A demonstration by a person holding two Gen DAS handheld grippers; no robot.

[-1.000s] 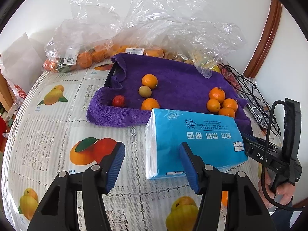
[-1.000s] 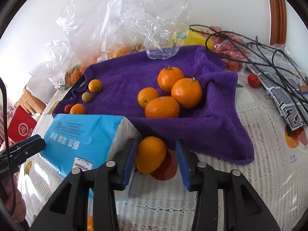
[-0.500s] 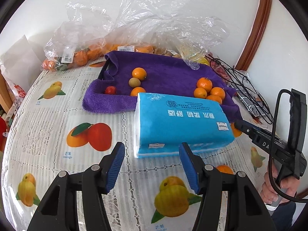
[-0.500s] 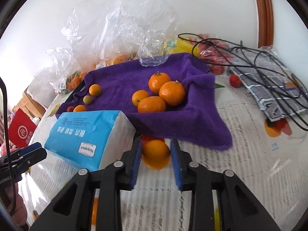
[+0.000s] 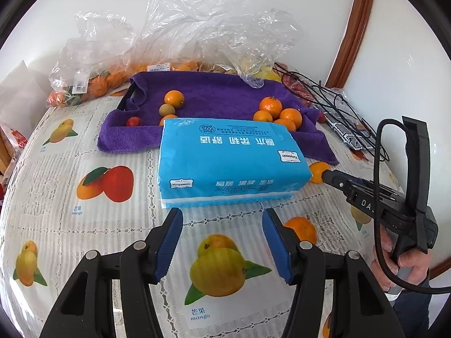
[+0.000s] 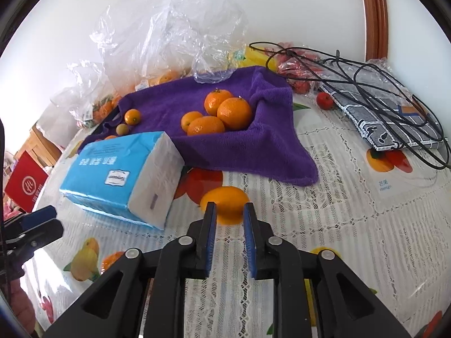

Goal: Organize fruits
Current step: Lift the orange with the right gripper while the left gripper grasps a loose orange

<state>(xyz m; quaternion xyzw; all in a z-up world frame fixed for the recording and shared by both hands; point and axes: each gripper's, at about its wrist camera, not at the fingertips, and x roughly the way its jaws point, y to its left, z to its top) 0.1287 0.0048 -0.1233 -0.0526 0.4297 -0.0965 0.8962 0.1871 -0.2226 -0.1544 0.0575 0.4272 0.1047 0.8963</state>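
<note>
An orange (image 6: 225,197) sits low over the fruit-print tablecloth, just in front of the purple towel (image 6: 253,146). My right gripper (image 6: 229,207) is shut on it, pads pressing its two sides. From the left wrist view the same orange (image 5: 316,171) shows at that gripper's tip, right of the blue tissue pack (image 5: 231,163). Several oranges (image 6: 222,112) lie clustered on the towel's right part. On its left part lie a small orange (image 5: 174,97), a brownish fruit (image 5: 167,109) and a red one (image 5: 134,121). My left gripper (image 5: 222,217) stands open and empty before the pack. Another loose orange (image 5: 303,229) lies beside its right finger.
Clear plastic bags (image 5: 197,28) holding more oranges pile up along the wall behind the towel. Black cables (image 6: 352,64) and a patterned packet (image 6: 380,118) cover the right side, with a red fruit (image 6: 324,100) near them. A red box (image 6: 25,183) stands off the table's left edge.
The right jaws have closed on the orange and drawn it back from the towel's edge. The left gripper has pulled back from the tissue pack, still open.
</note>
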